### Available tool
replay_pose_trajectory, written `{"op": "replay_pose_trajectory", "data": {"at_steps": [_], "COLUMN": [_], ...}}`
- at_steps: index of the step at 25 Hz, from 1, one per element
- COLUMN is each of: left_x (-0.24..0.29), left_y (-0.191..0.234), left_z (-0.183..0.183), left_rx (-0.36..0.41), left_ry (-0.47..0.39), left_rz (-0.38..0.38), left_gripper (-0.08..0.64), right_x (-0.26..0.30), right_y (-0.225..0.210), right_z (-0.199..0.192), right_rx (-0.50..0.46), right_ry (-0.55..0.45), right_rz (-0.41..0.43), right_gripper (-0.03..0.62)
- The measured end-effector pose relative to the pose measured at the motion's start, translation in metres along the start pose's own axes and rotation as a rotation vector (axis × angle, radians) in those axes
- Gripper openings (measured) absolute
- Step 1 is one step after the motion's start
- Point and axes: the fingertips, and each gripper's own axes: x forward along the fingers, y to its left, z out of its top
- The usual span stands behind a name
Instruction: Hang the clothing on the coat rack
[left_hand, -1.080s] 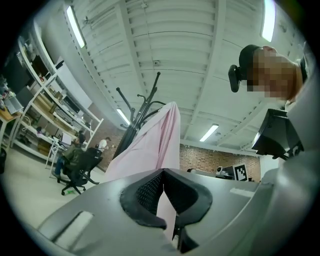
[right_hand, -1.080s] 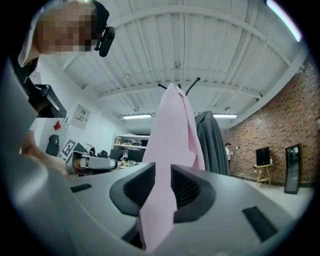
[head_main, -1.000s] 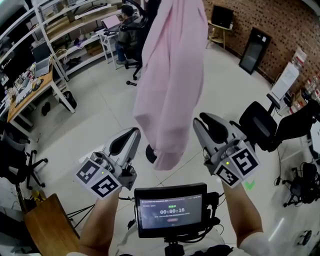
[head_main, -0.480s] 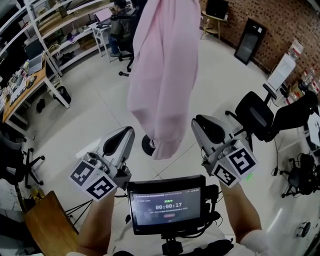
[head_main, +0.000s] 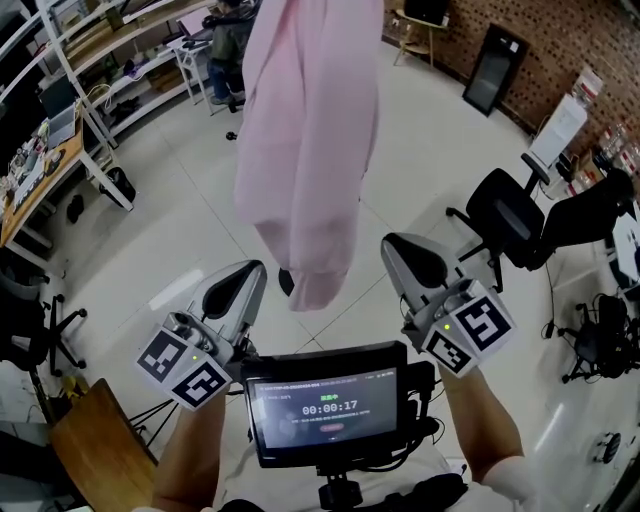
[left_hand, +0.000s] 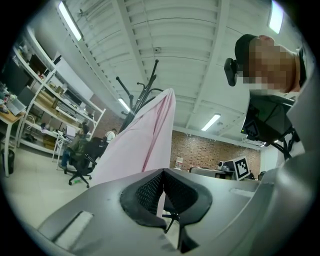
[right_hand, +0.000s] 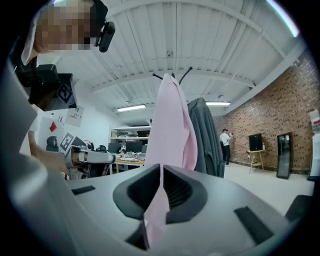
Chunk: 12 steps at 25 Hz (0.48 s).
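Observation:
A pink garment (head_main: 310, 130) hangs from the coat rack, whose hooks (left_hand: 145, 87) rise above it. Its hem ends above the rack's base (head_main: 288, 282). My left gripper (head_main: 248, 272) is shut and empty, left of the hem and apart from it. My right gripper (head_main: 395, 248) is right of the hem, also apart. Its jaws have just been closing, nothing is between them, and only a hairline slit remains. In the right gripper view the pink garment (right_hand: 170, 130) shows behind the gripper (right_hand: 161, 167), with a grey coat (right_hand: 205, 135) beside it on the rack.
A small screen (head_main: 325, 405) sits low between my arms. Black office chairs (head_main: 510, 225) stand to the right. Desks and shelving (head_main: 60, 130) line the left side, and a person (head_main: 225, 30) sits at the back. A wooden board (head_main: 90, 440) is at lower left.
Both grippers have sunk and drawn back from the garment. Its hem, earlier between the two grippers, now hangs further up and left in the head view.

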Motion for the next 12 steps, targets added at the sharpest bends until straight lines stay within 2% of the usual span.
{"op": "replay_pose_trajectory", "data": {"at_steps": [12], "left_x": [-0.005], "left_y": [-0.002], "left_z": [-0.011], "left_rx": [-0.009], "left_ry": [0.026], "left_rz": [-0.003], "left_gripper": [0.000], "right_x": [-0.005], "right_y": [-0.001], "right_z": [-0.017], "right_rx": [0.025], "right_ry": [0.041], "right_rz": [-0.009], "right_gripper": [0.028]}}
